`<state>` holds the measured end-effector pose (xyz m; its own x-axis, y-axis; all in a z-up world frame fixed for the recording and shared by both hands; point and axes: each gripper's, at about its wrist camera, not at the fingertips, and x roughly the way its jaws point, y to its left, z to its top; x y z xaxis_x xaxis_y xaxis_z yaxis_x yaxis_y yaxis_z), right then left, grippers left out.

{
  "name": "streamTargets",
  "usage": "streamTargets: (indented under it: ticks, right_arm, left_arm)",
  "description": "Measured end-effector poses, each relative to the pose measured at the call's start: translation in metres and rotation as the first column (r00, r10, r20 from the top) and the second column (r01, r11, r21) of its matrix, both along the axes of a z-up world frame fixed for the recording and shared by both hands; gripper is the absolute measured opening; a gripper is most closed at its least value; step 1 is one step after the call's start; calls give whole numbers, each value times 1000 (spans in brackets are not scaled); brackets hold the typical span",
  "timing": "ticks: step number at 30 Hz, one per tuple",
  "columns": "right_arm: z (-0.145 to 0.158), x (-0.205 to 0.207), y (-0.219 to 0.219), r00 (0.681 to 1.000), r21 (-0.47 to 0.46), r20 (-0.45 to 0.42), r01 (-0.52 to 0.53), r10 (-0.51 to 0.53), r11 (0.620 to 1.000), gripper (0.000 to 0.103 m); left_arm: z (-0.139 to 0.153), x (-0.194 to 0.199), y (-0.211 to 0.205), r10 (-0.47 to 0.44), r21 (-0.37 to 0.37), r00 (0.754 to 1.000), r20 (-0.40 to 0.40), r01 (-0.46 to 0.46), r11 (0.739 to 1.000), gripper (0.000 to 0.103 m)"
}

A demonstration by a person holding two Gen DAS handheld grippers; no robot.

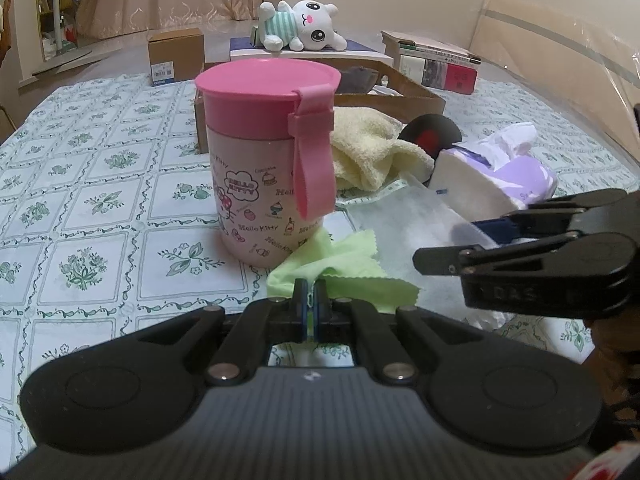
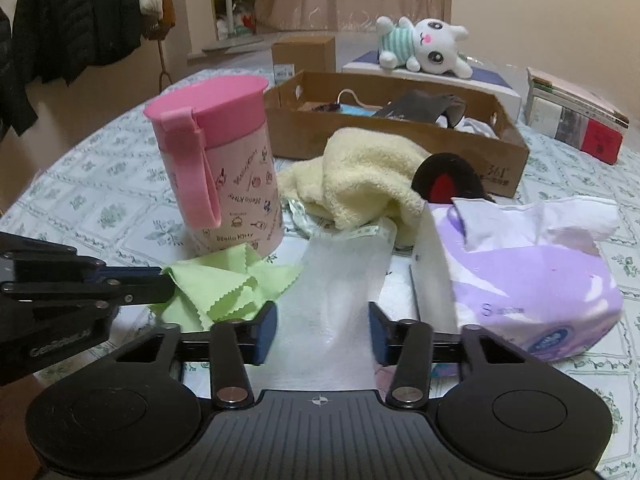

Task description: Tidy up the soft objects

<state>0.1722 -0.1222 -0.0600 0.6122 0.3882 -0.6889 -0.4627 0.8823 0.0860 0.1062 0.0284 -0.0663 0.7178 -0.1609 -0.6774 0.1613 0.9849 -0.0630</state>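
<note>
A light green cloth lies crumpled on the flowered tablecloth in front of a pink lidded cup. My left gripper is shut on its near edge; the right wrist view shows that gripper pinching a corner of the green cloth. My right gripper has its jaws apart, with a flat white packet lying between the blue pads. Seen from the left wrist, the right gripper hovers low over that white packet.
A pale yellow towel and a black and red item sit behind the packet. A purple tissue pack is at the right. A cardboard tray of things stands farther back, then a plush bunny, books and a small box.
</note>
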Motion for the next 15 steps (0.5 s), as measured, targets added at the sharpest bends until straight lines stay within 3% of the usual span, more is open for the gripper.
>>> streamTargets:
  ticks: [1, 3, 4, 15]
  right_arm:
    - [-1, 0, 1, 1000, -8, 1, 2, -2, 1000, 27]
    - [0, -1, 0, 1000, -12, 3, 9, -9, 1000, 4]
    - [2, -2, -2, 1000, -13, 5, 16, -16, 1000, 1]
    - [54, -38, -32, 991, 48, 119, 62, -67, 997, 0]
  left_arm:
    - [0, 0, 0, 0, -1, 1000, -1, 0, 1000, 2]
    - [1, -2, 1, -2, 0, 1000, 1, 2, 1000, 2]
    - [2, -2, 1, -3, 1, 1000, 3, 3, 1000, 2]
    - [32, -17, -8, -36, 8, 998, 54, 36, 999, 2]
